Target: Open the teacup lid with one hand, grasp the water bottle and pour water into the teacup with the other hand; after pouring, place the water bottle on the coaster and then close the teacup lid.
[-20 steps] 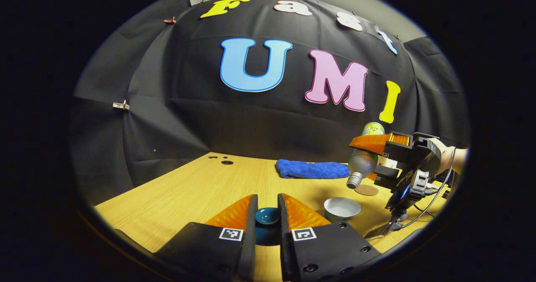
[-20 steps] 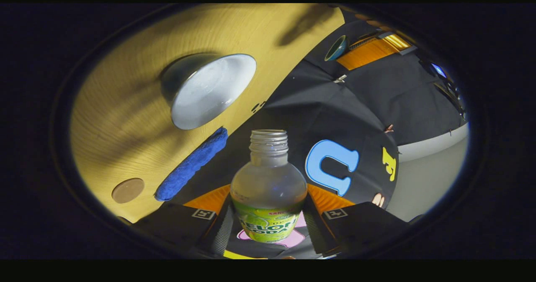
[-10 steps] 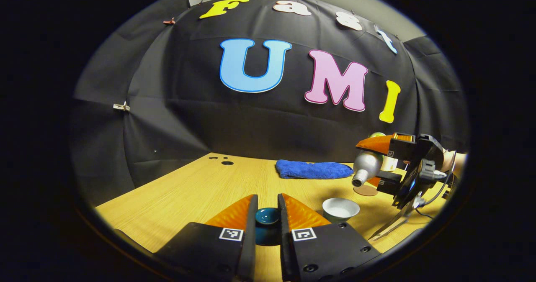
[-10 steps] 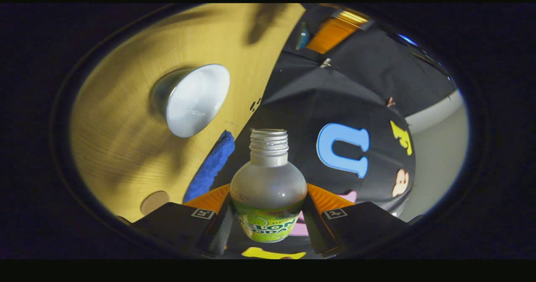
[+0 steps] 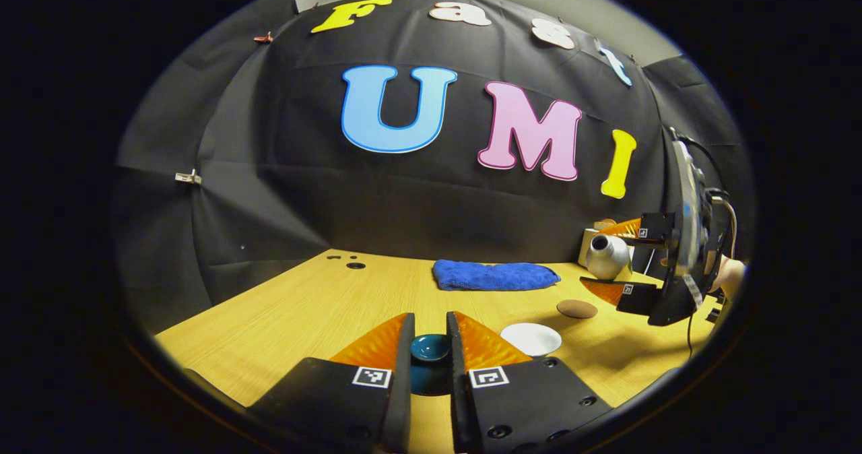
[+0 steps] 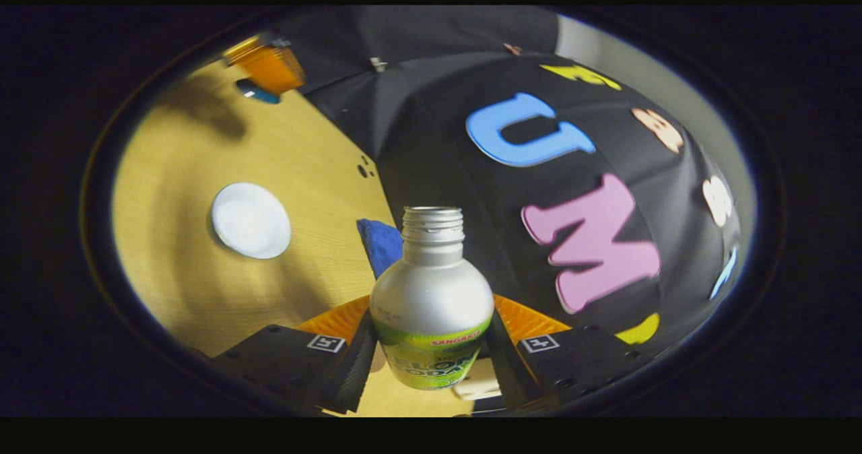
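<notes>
Water bottle sits clamped between your right gripper fingers, uncapped, held off the table and not yet on the coaster. Your left gripper grips the teal lid, so the teacup stands open. Pouring looks finished; setting the bottle down and closing the cup remain.

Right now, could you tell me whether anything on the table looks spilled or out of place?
No spill shows on the table. The water bottle is uncapped and off the coaster, held in the right gripper; the left gripper holds the lid.
</notes>
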